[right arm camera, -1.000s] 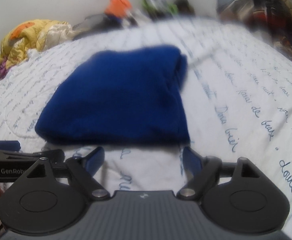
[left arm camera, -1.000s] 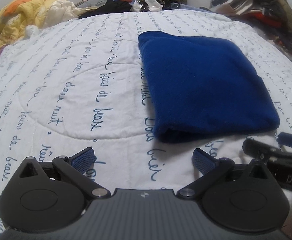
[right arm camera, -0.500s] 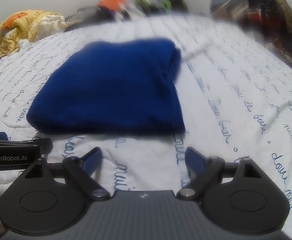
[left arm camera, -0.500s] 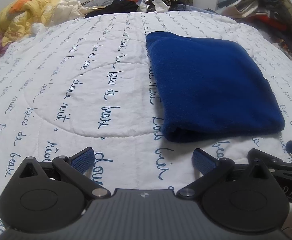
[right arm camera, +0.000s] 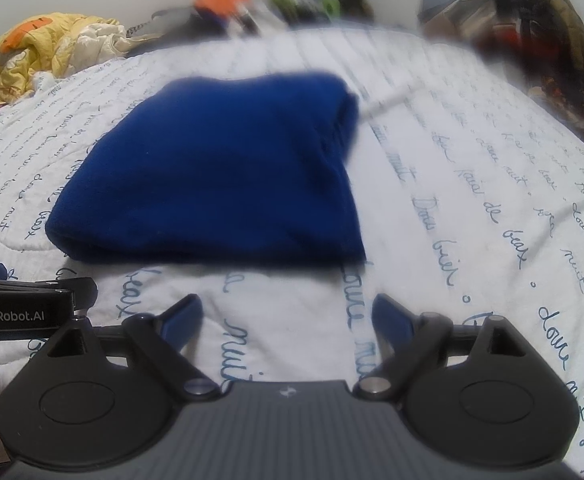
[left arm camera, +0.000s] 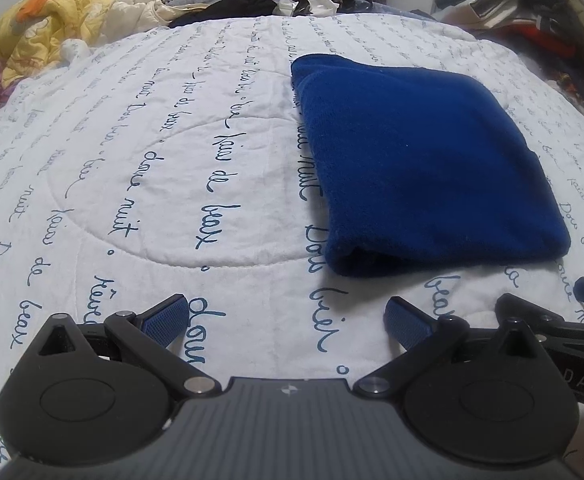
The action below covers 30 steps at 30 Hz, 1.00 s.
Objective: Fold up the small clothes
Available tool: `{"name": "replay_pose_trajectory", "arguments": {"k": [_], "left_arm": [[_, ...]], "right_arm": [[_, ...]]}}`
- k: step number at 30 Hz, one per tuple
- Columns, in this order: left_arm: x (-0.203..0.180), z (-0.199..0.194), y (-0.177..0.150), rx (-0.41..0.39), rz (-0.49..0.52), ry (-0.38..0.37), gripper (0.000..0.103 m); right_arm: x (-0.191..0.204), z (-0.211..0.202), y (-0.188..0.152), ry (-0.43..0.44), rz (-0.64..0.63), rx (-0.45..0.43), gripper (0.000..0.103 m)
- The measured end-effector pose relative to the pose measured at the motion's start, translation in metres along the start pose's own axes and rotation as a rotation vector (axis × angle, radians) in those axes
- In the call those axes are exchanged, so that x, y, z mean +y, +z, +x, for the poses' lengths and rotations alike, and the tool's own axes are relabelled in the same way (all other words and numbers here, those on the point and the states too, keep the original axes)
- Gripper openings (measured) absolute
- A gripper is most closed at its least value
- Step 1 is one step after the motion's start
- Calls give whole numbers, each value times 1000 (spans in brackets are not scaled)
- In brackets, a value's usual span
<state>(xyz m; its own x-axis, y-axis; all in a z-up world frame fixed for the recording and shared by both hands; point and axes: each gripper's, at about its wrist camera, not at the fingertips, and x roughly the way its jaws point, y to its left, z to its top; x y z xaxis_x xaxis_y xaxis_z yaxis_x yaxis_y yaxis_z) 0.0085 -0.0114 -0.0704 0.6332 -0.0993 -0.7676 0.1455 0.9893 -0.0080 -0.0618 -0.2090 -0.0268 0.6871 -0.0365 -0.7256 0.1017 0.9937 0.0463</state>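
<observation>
Folded blue garment lying flat on white script-printed bed quilt, centre-right of left wrist frame. Left gripper and right gripper fingers spread wide, empty, near its front edge.

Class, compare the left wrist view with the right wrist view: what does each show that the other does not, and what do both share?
Only the left wrist view shows the left gripper from behind, its jaws open and empty, with the bedspread's wide bare stretch left of the cloth. Only the right wrist view shows the right gripper from behind, jaws open and empty, and the "GenRobot.AI" lettering on the other gripper's side. Both share the folded blue cloth lying flat on the white bedspread with blue script, the yellow bedding at far left, and the clutter of clothes beyond.
</observation>
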Motion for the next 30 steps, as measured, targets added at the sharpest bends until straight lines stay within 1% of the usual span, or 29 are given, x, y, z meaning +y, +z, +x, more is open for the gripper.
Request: {"name": "replay_pose_trajectory", "arguments": {"k": [15,18,30], "left_arm": [[0,0,-1,4,5,-1,103],[0,0,-1,4,5,-2,103],[1,-2,-2,12,10,-27,103]], "right_arm": [[0,1,1,9,-14,15,93],[0,2,2,12,-23,22,95],[-2,3,3,7,-13,29,98]]}}
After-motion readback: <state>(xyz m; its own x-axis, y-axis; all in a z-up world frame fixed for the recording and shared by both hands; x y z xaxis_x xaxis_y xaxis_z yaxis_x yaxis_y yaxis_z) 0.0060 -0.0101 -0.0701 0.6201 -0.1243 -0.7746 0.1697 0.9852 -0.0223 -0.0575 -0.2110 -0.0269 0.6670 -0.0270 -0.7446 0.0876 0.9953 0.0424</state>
